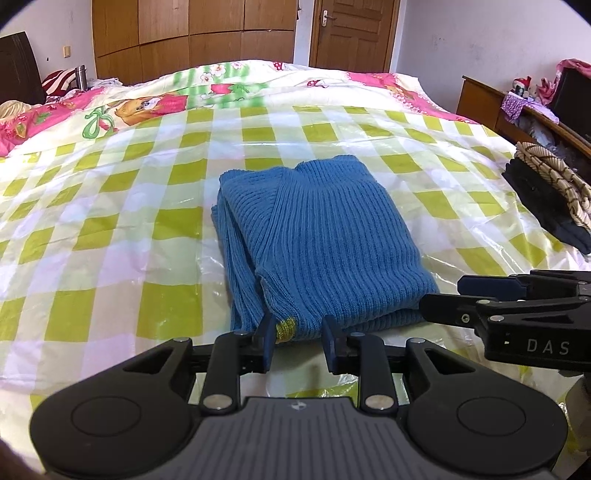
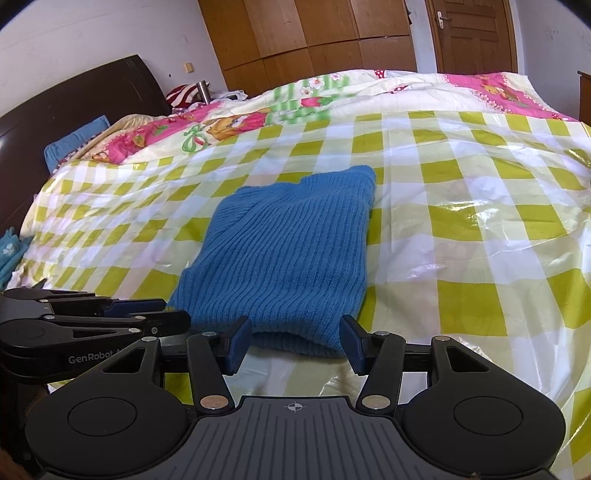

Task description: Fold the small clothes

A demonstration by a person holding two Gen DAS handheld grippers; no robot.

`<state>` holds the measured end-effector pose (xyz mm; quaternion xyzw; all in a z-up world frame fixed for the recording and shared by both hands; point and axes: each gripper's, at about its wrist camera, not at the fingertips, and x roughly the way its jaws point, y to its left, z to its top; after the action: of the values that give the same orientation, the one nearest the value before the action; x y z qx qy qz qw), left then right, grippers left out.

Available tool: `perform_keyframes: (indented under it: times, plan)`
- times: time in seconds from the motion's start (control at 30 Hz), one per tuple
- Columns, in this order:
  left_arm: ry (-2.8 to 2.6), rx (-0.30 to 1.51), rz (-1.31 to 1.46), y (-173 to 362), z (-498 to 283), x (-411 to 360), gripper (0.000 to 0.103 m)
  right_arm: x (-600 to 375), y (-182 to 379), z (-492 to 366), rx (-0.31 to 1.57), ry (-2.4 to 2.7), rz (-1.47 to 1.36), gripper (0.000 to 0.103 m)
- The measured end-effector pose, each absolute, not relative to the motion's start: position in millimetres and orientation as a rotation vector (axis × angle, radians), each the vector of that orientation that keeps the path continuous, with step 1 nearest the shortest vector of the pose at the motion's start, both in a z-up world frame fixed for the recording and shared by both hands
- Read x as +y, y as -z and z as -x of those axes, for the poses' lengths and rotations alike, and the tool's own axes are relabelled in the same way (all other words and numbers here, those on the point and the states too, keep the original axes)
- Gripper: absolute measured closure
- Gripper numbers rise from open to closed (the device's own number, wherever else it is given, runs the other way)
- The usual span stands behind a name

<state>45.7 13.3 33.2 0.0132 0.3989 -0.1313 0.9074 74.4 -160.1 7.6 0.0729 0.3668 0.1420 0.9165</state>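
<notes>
A blue ribbed knit sweater lies folded into a rectangle on the green-checked plastic sheet. My left gripper is at its near edge, beside a small yellow patch. The jaws stand apart, the hem lies between them, and the pads do not press it. My right gripper is open wider, its blue pads on either side of the sweater's near fold, not squeezing. Each gripper also shows in the other view: the right gripper from the side at the sweater's right corner, the left gripper at its left corner.
A pile of dark and tan-striped clothes sits at the bed's right edge. A cartoon-print quilt covers the far part of the bed. A dark headboard stands to the left, a wooden cabinet to the right, and a wardrobe behind.
</notes>
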Motion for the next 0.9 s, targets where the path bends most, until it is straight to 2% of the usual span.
perform_keyframes:
  times: [0.43, 0.53, 0.63, 0.7, 0.9]
  plan:
    - [0.25, 0.834, -0.02, -29.5, -52.1, 12.7, 0.059, -157.1, -5.8, -77.7, 0.773, -0.277, -0.125, 0.051]
    - [0.239, 0.841, -0.022, -29.4, -52.9, 12.1, 0.054, -155.4, -5.8, -77.8, 0.775, -0.28, -0.118, 0.051]
    - [0.21, 0.848, -0.037, -28.8, -51.8, 10.4, 0.044, -154.1, -6.1, -76.6, 0.774, -0.279, -0.108, 0.051]
    - [0.181, 0.852, -0.065, -27.7, -50.1, 7.5, 0.03, -154.2, -5.9, -74.7, 0.776, -0.279, -0.111, 0.051]
    - [0.157, 0.861, -0.05, -25.5, -43.7, 7.5, 0.02, -153.2, -7.5, -73.0, 0.775, -0.279, -0.104, 0.051]
